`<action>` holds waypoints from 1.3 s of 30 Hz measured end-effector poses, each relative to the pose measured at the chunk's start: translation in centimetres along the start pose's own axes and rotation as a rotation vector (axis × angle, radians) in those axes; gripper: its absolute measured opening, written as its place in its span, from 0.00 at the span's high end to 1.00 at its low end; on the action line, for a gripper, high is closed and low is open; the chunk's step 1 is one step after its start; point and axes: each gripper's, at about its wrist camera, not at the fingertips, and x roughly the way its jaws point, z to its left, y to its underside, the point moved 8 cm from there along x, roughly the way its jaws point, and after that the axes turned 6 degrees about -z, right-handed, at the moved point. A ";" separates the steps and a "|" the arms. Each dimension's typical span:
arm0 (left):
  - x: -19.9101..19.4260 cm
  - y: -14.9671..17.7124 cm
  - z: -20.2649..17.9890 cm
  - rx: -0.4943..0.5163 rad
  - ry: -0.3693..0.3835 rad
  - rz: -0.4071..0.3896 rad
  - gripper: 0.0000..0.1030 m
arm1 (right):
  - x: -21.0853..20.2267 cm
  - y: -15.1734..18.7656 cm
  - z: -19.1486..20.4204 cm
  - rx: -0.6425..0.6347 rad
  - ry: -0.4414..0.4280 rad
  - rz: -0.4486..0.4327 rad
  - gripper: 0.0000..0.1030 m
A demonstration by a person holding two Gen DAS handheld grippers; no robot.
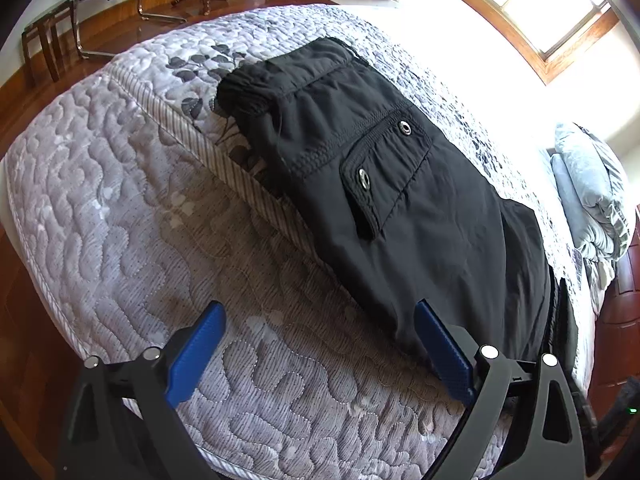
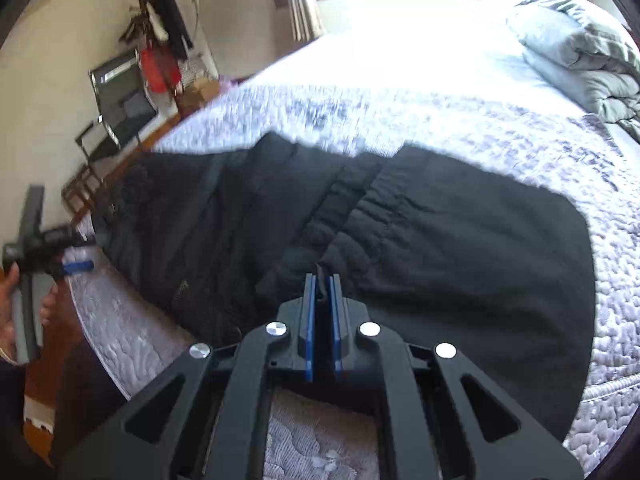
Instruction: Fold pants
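1. Left gripper (image 1: 320, 344): jaws wide apart, empty, hovering by the bed (image 1: 100, 184) edge near pants (image 1: 400, 208).
2. Pants lie on the bed.
3. Right gripper (image 2: 321, 284): clamped on pants fabric; looks mid-fold. Next: carry the layer over, left pins.

The pants (image 1: 400, 184) lie on the bed (image 1: 120, 184) along its near edge, bedding (image 1: 592, 192) piled behind.

Blown-out window (image 1: 556, 4) glare, motion blur, fisheye-warped edges.

Sunlit window (image 1: 552, 8), wooden floor (image 1: 120, 28)
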 end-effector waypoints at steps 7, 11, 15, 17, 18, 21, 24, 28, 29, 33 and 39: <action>-0.1 -0.2 -0.3 0.025 -0.006 -0.002 0.07 | 0.6 1.8 0.8 -0.041 0.015 0.029 0.35; 0.1 -0.2 -0.1 -0.002 0.002 -0.001 0.07 | -0.2 2.0 1.8 -0.123 0.040 -0.005 0.28; 0.3 0.2 0.1 -0.006 0.006 0.014 0.07 | 0.8 2.3 1.9 -0.188 0.116 0.000 0.27; 0.3 0.3 0.0 -0.001 0.004 0.014 0.07 | 1.5 2.4 1.6 -0.182 0.131 0.013 0.27; 0.3 0.3 0.0 0.000 0.003 0.013 0.07 | 1.9 2.4 1.3 -0.174 0.143 0.013 0.27; 0.3 0.2 0.2 -0.006 0.003 0.010 0.07 | 2.6 2.4 0.6 -0.154 0.158 0.011 0.29; 0.2 0.1 0.6 -0.016 0.002 0.009 0.07 | 3.0 2.1 0.5 -0.151 0.143 0.018 0.54; 0.1 0.2 0.6 -0.016 0.006 0.014 0.07 | 2.3 1.8 0.9 -0.132 0.099 0.010 0.93; 0.1 0.3 0.6 -0.014 0.006 0.015 0.07 | 2.1 1.8 1.0 -0.127 0.090 0.007 0.94; 0.2 0.5 0.5 -0.012 0.008 0.021 0.07 | 0.3 2.2 1.8 -0.122 0.019 -0.002 0.98; 0.7 0.7 -0.7 -0.004 0.008 0.020 0.07 | -0.6 4.4 2.9 -0.206 0.017 0.034 0.98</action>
